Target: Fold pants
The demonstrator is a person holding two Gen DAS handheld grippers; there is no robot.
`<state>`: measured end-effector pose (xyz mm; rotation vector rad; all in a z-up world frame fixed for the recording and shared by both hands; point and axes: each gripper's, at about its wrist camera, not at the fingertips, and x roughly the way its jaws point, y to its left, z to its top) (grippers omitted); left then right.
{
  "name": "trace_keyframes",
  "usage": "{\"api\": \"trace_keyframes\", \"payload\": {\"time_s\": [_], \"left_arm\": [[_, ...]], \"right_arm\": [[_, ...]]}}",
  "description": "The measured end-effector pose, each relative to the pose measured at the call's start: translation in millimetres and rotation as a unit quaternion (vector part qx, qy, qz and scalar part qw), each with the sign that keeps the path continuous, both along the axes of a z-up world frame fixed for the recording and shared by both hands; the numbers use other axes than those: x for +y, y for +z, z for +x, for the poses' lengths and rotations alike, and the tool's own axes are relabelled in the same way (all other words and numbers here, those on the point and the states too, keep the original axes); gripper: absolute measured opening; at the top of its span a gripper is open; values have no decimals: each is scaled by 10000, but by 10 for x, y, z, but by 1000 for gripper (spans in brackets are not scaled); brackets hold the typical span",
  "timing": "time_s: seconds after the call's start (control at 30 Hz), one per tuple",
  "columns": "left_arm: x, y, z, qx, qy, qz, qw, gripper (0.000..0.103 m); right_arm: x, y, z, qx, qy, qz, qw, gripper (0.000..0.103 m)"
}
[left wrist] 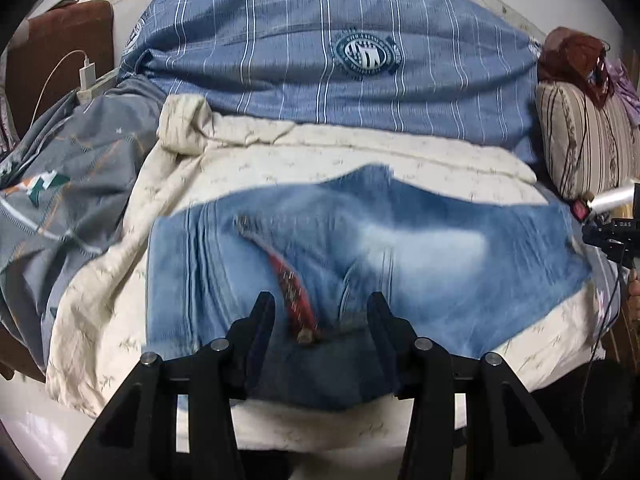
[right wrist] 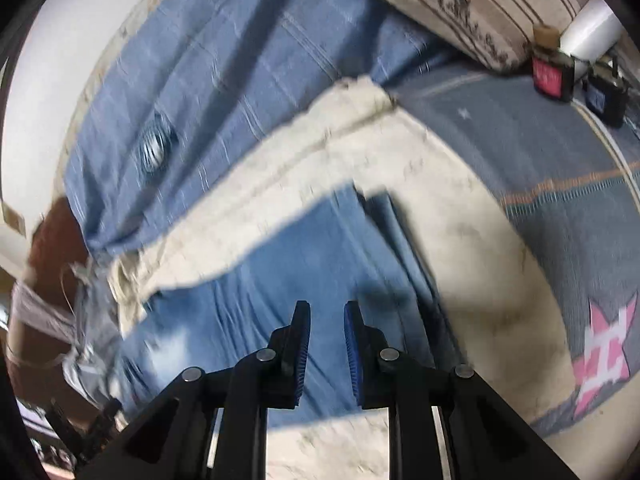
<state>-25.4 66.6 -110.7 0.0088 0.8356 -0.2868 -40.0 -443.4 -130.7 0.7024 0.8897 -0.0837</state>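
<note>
Cream blanket [left wrist: 100, 312] borders the jeans [left wrist: 440, 280]; left tool [left wrist: 320, 312] half-open over them, right tool [right wrist: 327, 320] nearly closed, empty.

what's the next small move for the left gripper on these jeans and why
Probably ease the left gripper down onto the near edge of the jeans and close on it. Its jaws stand open with nothing pinched, right over the waistband by the red strip. The jeans lie folded on the cream quilt, so gripping that edge would let the next fold begin. The right gripper holds nothing.
</note>
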Motion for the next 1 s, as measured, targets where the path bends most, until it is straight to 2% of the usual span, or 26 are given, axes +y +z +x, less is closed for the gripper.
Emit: {"api": "trace_keyframes", "payload": {"time_s": [0.07,0.1,0.27,0.43,0.5,0.6,0.63,0.7,0.73,0.83,0.9,1.0], "left_arm": [[-26,11,62,-8,123,50,9999,65],[-24,2,87,6,187,84,9998,66],[99,-157,225,309,565,320,9974,67],[296,-407,343,621,1013,633,9909,67],[336,-524,375,752,1039,766,9888,75],[425,-551,358,699,1084,574,9900,77],[449,-532,353,669,1077,502,9907,77],[476,-487,346,530,1098,415,9917,77],[492,-458,328,416,1130,369,9920,77],[527,-377,250,83,1183,200,9927,77],[538,-347,226,11,1231,180,9922,77],[566,-340,213,46,1275,148,9917,83]], "right_arm": [[30,20,177,20,-27,-31,10000,20],[55,6,252,37,-37,-48,10000,20],[110,-159,628,53,-229,75,9997,20],[25,-498,776,469,-689,-26,9965,20],[26,-536,765,355,-722,-44,9967,20],[113,-444,737,304,-834,-177,9959,21],[225,-341,734,132,-790,-308,9963,22],[478,-179,769,-146,-411,-445,9981,22],[727,-68,814,-343,1,-409,9986,22],[1342,137,915,-703,852,-466,9928,22],[1868,202,1058,-722,1453,-542,9853,22],[2411,126,1240,-493,1922,-495,9789,22]]}}
